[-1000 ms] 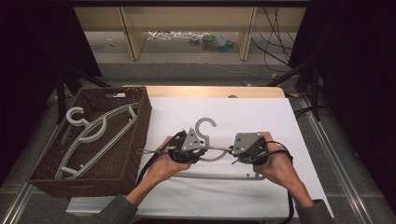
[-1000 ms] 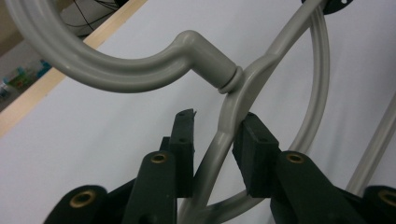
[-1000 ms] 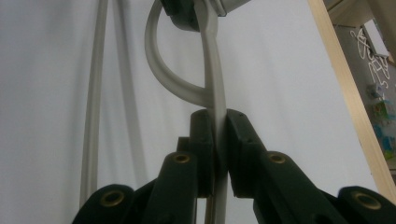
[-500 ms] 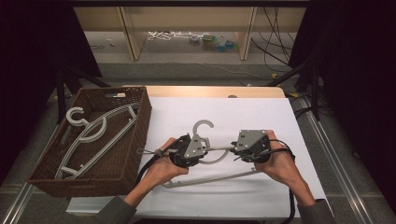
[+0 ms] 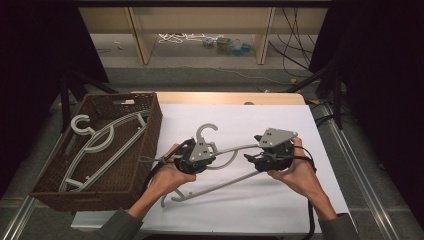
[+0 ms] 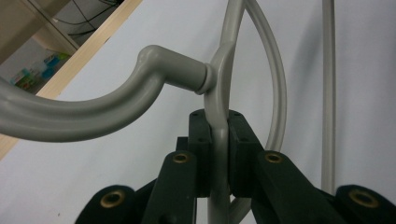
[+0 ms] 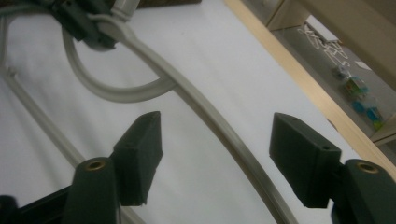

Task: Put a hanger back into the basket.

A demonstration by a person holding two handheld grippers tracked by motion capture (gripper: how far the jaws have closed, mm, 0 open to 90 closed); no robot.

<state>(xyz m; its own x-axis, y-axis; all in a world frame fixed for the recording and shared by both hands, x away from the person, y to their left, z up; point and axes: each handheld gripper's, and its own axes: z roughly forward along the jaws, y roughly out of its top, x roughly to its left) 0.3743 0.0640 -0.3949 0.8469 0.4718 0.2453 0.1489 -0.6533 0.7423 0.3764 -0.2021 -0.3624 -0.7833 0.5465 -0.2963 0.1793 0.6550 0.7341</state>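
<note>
White table [image 5: 280, 210]: left gripper [image 6: 215, 154] clamps hanger [image 6: 219, 93].

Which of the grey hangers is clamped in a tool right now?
The hanger on the white table, not the ones lying in the brown basket. The left tool is shut on its neck just below the hook; the right tool stands open around its arm.
</note>
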